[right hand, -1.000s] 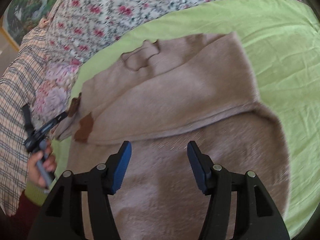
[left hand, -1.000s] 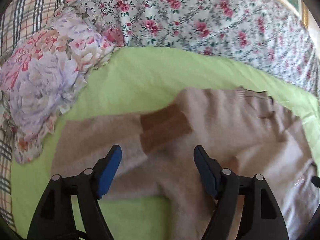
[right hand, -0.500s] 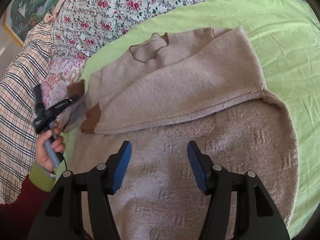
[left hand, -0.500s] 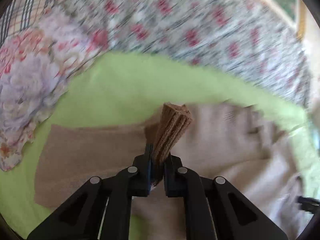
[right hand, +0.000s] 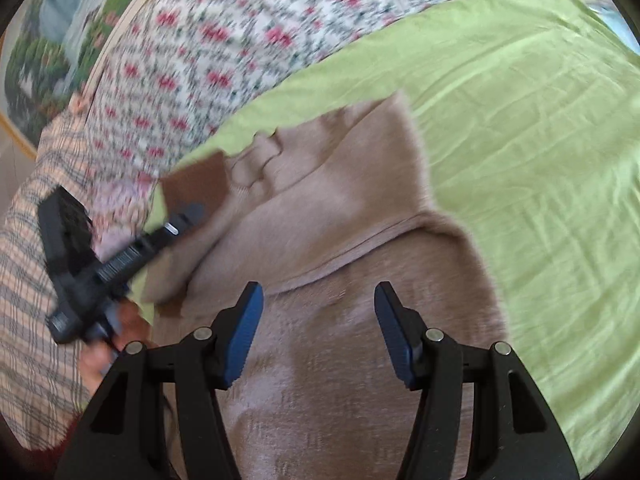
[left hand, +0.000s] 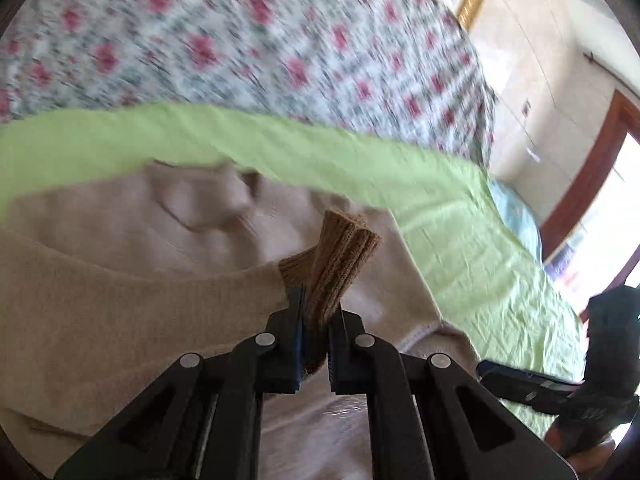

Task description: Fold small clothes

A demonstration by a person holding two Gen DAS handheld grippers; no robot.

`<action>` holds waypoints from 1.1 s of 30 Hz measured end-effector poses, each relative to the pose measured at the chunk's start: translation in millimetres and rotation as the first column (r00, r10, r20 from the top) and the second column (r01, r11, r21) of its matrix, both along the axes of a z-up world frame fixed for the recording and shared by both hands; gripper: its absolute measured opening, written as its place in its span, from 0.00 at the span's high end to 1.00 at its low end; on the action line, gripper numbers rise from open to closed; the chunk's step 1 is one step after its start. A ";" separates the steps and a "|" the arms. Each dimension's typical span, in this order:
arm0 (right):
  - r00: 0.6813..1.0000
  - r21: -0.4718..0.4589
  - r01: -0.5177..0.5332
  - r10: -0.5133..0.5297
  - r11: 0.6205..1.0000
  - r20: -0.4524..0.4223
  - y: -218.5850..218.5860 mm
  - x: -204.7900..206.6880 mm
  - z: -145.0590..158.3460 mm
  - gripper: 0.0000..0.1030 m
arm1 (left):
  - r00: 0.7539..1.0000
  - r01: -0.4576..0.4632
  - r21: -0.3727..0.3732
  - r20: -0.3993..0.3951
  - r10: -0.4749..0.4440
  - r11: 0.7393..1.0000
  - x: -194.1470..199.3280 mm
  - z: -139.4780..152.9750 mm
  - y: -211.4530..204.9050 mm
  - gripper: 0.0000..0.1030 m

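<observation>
While the left gripper (left hand: 316,320) was clamped on the brown cuff (left hand: 342,256) of one sleeve (left hand: 132,300), the beige sweater (right hand: 320,380) lay spread on the green sheet (right hand: 540,160) of the bed. The cuff stood up out of the closed jaws, lifted off the body of the sweater, with the sleeve trailing back to the left. Motion blur in both views suggested the sleeve was being carried across the chest.

The right gripper (right hand: 320,334) hung over the lower body of the sweater with its jaws apart, holding nothing.

By the look of it, the fold was at an early-to-middle stage. The other sleeve (right hand: 332,216) already lay across the front, its edge making a diagonal line over the body. The held sleeve was not yet laid down. The collar (right hand: 256,160) showed near the top edge, toward the floral quilt (right hand: 224,40).

What seemed left: setting this sleeve flat over the chest, releasing the cuff, then folding the hem up toward the collar. No other garment could be made out.
</observation>
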State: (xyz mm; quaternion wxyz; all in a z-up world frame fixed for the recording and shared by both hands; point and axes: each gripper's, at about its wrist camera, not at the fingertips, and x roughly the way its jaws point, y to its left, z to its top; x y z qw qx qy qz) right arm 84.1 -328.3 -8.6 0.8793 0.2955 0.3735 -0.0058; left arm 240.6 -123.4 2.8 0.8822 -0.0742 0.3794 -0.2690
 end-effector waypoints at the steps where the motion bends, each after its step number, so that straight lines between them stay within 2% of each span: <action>1: 1.000 0.014 0.014 -0.014 1.000 0.000 -5.0 -0.1 -1.0 0.43 | 1.000 0.010 0.017 -0.009 -0.010 1.000 0.0 -9.1 -10.7 0.93; 3: 1.000 0.028 0.028 -0.028 0.999 -0.001 -9.9 1.4 -2.7 0.43 | 0.999 0.025 0.060 -0.038 -0.023 0.998 3.5 -29.9 -26.4 0.92; 7: 1.000 0.038 0.019 -0.019 0.999 0.005 -6.1 11.4 -3.5 0.43 | 0.991 0.044 0.085 -0.126 -0.033 0.995 1.0 -57.3 -24.1 0.78; 11: 1.000 0.038 -0.024 0.023 0.999 0.019 8.9 30.9 -2.8 0.43 | 0.994 0.022 0.055 -0.109 -0.016 0.998 -22.8 -48.4 10.6 0.57; 14: 0.999 0.045 -0.052 0.052 0.998 0.008 18.2 53.1 -8.9 0.43 | 0.996 -0.041 0.065 -0.072 0.046 0.997 -44.7 -36.6 51.7 0.51; 16: 0.998 0.045 -0.050 0.052 0.998 -0.035 21.9 73.6 -17.9 0.43 | 0.991 -0.112 0.085 -0.068 0.118 0.990 -55.1 -35.9 82.9 0.50; 18: 0.997 0.020 -0.041 0.042 0.999 -0.072 24.2 88.7 -25.7 0.43 | 0.976 -0.200 0.102 -0.070 0.208 0.974 -61.3 -36.7 119.8 0.50; 19: 0.995 0.005 -0.036 0.036 0.999 -0.093 25.1 94.9 -29.6 0.43 | 0.960 -0.260 0.122 -0.071 0.269 0.958 -63.6 -39.1 139.9 0.49; 22: 0.987 0.025 -0.063 0.066 0.998 -0.143 29.5 113.9 -46.0 0.43 | 0.891 -0.421 0.151 -0.117 0.439 0.895 -63.0 -53.0 200.5 0.46; 23: 0.985 0.030 -0.079 0.083 0.996 -0.152 32.3 118.8 -50.2 0.49 | 0.871 -0.449 0.148 -0.144 0.469 0.881 -61.5 -57.7 213.9 0.46; 24: 0.981 0.031 -0.108 0.111 0.994 -0.159 38.7 124.2 -53.4 0.80 | 0.857 -0.470 0.124 -0.174 0.485 0.874 -59.4 -61.9 227.8 0.48; 25: 0.980 0.028 -0.114 0.117 0.993 -0.163 41.1 126.9 -55.1 0.93 | 0.850 -0.484 0.077 -0.195 0.489 0.872 -57.8 -64.0 238.3 0.50; 26: 0.981 0.021 -0.119 0.121 0.993 -0.151 42.6 128.1 -52.0 0.93 | 0.838 -0.508 0.058 -0.198 0.509 0.859 -55.1 -64.0 244.7 0.50; 28: 0.990 -0.003 -0.132 0.132 0.991 -0.055 44.0 120.0 -26.9 0.94 | 0.816 -0.534 0.100 -0.197 0.543 0.840 -44.4 -66.6 248.0 0.50; 31: 0.989 0.007 -0.126 0.125 0.992 0.075 32.9 99.8 10.3 0.94 | 0.807 -0.550 0.123 -0.175 0.563 0.826 -28.2 -68.2 246.9 0.50; 33: 0.989 -0.030 -0.087 0.090 0.996 0.115 19.4 86.1 27.2 0.94 | 0.808 -0.553 0.155 -0.137 0.573 0.818 -21.4 -67.5 243.5 0.51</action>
